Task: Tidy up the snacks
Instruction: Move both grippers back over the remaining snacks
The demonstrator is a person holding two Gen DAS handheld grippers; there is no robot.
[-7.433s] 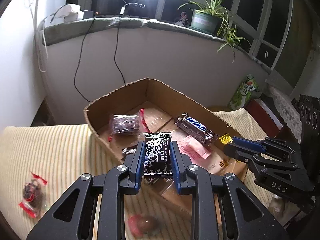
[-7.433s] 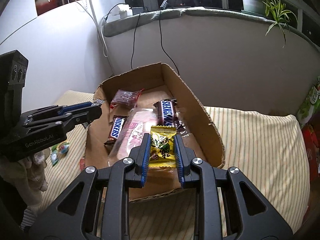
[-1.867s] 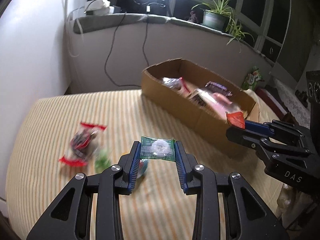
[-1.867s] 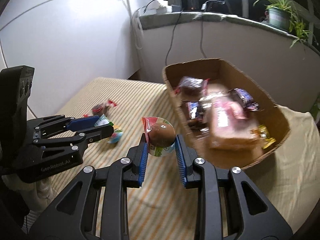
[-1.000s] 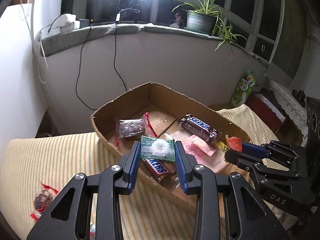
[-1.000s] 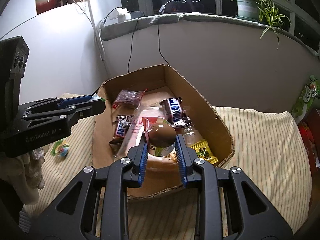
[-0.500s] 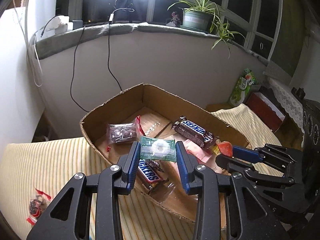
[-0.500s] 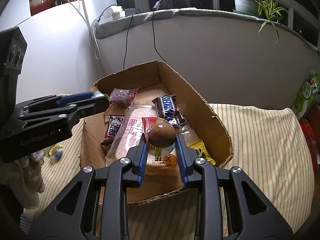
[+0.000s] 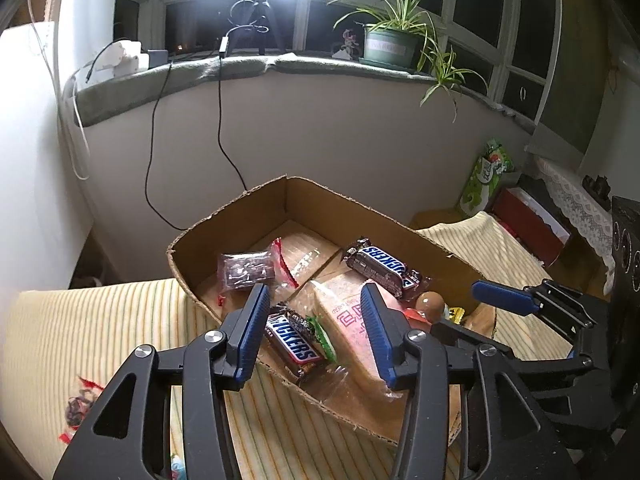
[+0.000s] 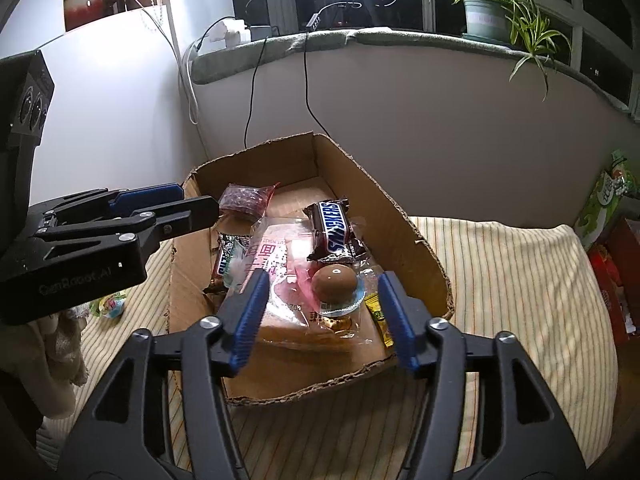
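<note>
Your two grippers hover over a cardboard box (image 10: 400,216) of snacks.
Left gripper (image 9: 314,334) and right gripper (image 10: 322,312) are both opening, clamping nothing; the egg snack (image 10: 334,280) lies in the box.

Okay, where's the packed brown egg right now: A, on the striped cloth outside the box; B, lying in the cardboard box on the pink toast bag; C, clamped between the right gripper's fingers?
B: the packed brown egg lies in the cardboard box on the pink toast bag, clear of the opening right gripper.
</note>
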